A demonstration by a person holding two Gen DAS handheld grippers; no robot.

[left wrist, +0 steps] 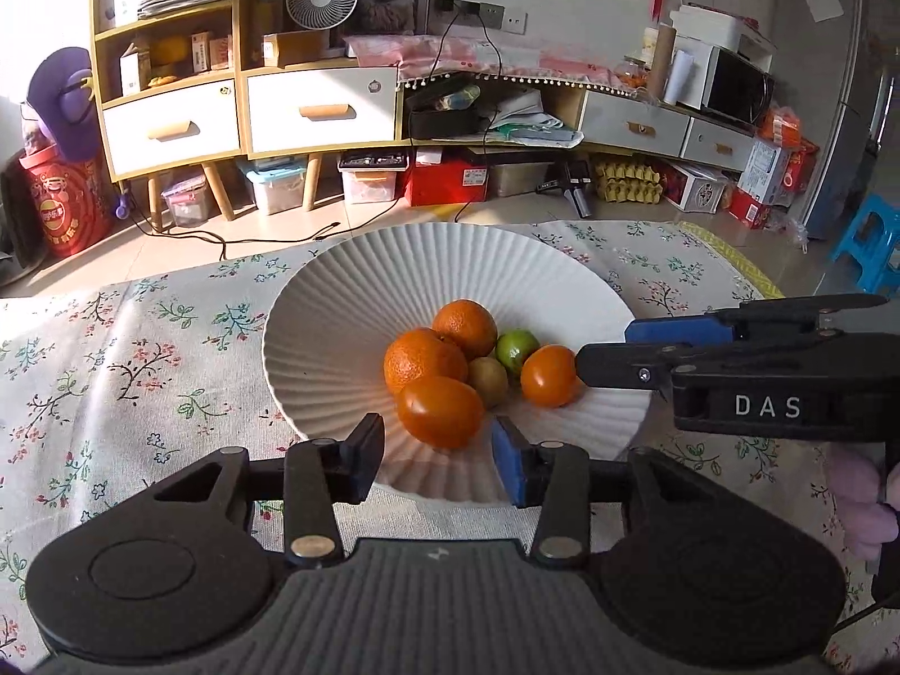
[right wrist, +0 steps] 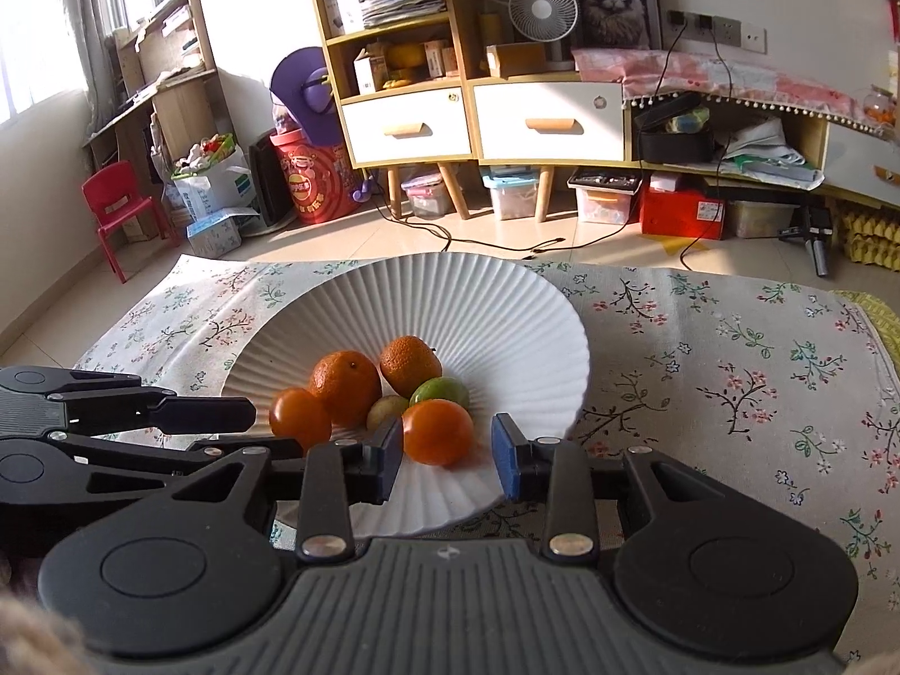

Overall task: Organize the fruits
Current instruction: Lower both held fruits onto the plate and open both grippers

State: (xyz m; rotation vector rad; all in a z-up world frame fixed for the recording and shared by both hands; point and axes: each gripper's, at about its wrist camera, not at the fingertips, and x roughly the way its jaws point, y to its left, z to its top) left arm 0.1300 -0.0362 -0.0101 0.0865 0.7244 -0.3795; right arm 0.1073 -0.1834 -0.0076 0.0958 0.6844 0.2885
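Fruits sit together in the white ribbed bowl (left wrist: 337,304) on the table. We hold the left gripper (left wrist: 437,458) and the right gripper (right wrist: 447,455) wide, empty, each framing a smooth orange fruit (right wrist: 437,431), probably to pick.

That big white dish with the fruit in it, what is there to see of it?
The white dish is a wide, shallow bowl, matte like ceramic, with fine ribs fanning from its centre to the rim. It sits upright on the floral tablecloth. Six small fruits cluster in its hollow: four orange, one green, one yellowish. Sunlight falls across it, and the fruits cast shadows on it. Both open grippers' fingers hover at its near edge; contact cannot be told.
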